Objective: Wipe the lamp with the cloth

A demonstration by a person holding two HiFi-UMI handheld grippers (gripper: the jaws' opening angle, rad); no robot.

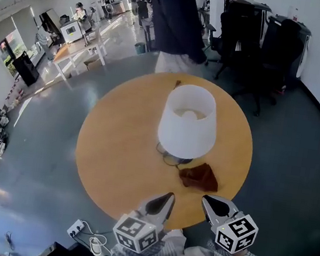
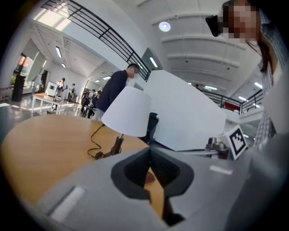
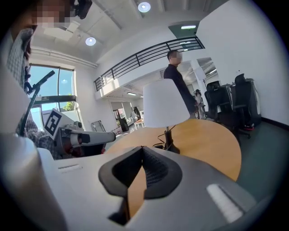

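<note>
A white-shaded lamp (image 1: 188, 122) stands upright near the middle of a round wooden table (image 1: 116, 148). A crumpled brown cloth (image 1: 199, 175) lies on the table just in front of the lamp's base. Both grippers hover over the table's near edge, apart from the cloth. My left gripper (image 1: 170, 196) is shut and empty, to the left of the cloth. My right gripper (image 1: 205, 198) is shut and empty, just below the cloth. The left gripper view shows the lamp (image 2: 127, 111) beyond the closed jaws (image 2: 150, 151). The right gripper view shows the lamp (image 3: 165, 103) beyond the closed jaws (image 3: 142, 149).
The lamp's dark cord (image 1: 166, 156) loops on the table by the base. A person in dark clothing (image 1: 175, 20) stands at the table's far side. Black office chairs (image 1: 262, 32) stand at the back right. A white power strip (image 1: 78, 227) lies on the floor near left.
</note>
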